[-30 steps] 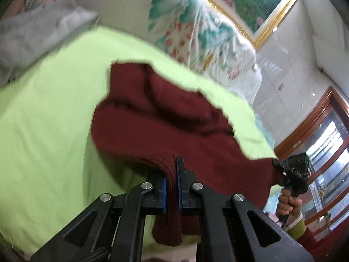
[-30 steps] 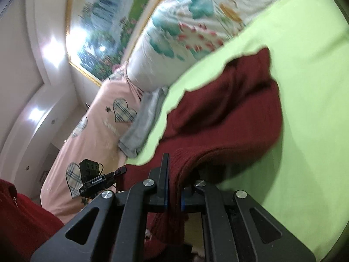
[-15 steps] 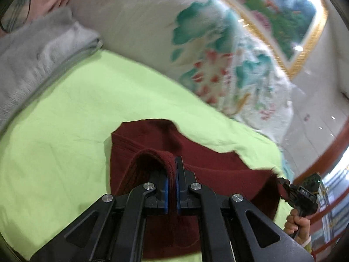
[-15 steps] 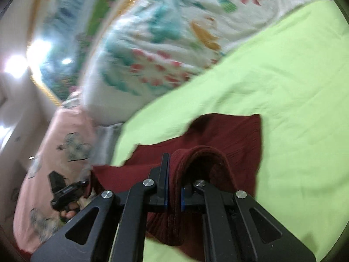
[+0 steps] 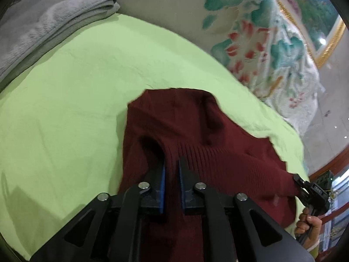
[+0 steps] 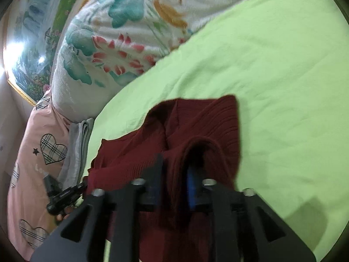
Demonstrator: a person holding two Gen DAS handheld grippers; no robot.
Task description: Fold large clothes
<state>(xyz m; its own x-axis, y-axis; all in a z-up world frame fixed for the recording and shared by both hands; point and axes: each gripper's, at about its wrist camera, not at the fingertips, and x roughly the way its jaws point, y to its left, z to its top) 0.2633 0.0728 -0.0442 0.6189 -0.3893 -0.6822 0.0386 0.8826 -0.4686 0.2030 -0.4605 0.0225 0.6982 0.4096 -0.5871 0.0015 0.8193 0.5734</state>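
Note:
A dark red ribbed knit sweater lies on the light green bed sheet, its far part flat and its near edge lifted. My left gripper is shut on the sweater's near left edge, with knit cloth between its blue pads. My right gripper is shut on a thick fold of the sweater at its near right edge. In the left wrist view the right gripper shows at the far right; in the right wrist view the left gripper shows at the far left.
A folded grey blanket lies at the sheet's far left edge. A large floral quilt is piled behind the sheet, below a gold-framed picture. A pink cover with plaid hearts lies beyond the sheet's edge.
Both grippers have carried the sweater's near edge forward and down over the rest of it. The sweater now lies lower on the sheet, and both cameras look more steeply down.

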